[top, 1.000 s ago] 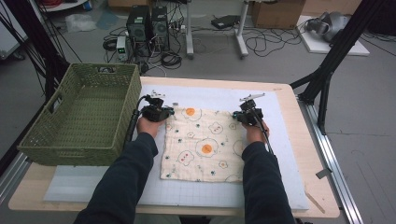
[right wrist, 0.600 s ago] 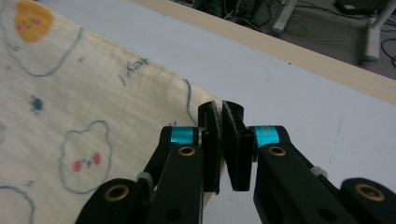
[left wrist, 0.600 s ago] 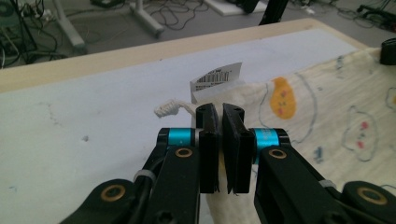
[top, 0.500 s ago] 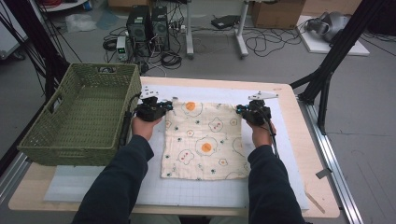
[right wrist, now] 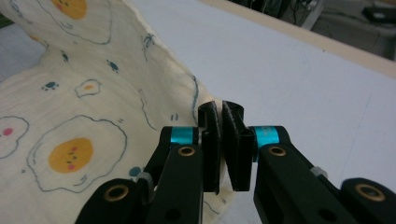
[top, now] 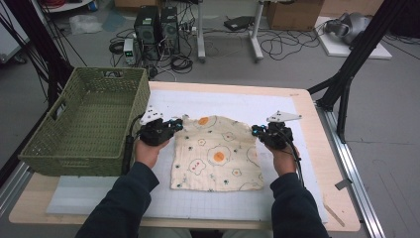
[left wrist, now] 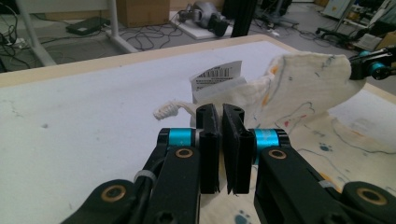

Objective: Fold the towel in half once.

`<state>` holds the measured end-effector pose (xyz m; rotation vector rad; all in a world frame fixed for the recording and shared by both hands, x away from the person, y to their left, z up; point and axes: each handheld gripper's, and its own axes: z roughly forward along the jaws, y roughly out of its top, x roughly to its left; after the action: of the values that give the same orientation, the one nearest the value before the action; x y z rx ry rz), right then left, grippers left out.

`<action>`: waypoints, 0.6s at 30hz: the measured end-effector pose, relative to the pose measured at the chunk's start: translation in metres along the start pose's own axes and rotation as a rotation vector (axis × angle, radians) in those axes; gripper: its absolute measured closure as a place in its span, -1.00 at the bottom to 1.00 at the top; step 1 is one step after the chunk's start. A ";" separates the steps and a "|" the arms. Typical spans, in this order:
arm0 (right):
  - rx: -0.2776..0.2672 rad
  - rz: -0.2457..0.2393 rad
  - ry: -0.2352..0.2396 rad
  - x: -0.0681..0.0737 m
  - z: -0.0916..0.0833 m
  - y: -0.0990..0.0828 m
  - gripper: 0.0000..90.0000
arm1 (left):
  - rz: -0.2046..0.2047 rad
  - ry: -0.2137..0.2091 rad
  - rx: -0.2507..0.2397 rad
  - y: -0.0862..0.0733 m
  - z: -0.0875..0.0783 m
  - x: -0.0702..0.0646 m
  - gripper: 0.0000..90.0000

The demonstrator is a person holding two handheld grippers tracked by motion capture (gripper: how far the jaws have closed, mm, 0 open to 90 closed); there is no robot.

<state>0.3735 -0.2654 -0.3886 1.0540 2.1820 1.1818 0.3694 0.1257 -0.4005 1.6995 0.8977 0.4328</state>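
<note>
A cream cloth (top: pixel 218 158) printed with fried eggs lies on the white mat (top: pixel 237 101) in the high view. My left gripper (top: pixel 176 124) is shut on its far left corner and my right gripper (top: pixel 255 130) on its far right corner. In the left gripper view the jaws (left wrist: pixel 220 109) pinch the cloth (left wrist: pixel 303 88) beside its white barcode label (left wrist: pixel 217 77), and the far edge hangs raised off the mat toward the other gripper (left wrist: pixel 373 65). From the right gripper view, the shut jaws (right wrist: pixel 220 105) grip the cloth's hem (right wrist: pixel 93 93).
A green wicker basket (top: pixel 74 158) stands at the table's left, close to my left hand. A black stand leg (top: pixel 346 84) rises past the right edge. Computers and cables lie on the floor beyond the far edge.
Both grippers have drawn back toward the person with the cloth's far corners in them, and risen slightly. The far edge now stands off the mat.
</note>
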 end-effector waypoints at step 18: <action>-0.025 -0.006 0.034 0.027 -0.034 -0.031 0.91 | 0.036 -0.050 -0.004 -0.031 -0.034 -0.019 0.89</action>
<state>0.3215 -0.2721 -0.3966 1.0235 2.1895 1.2294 0.3230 0.1368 -0.4151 1.7184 0.8306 0.4145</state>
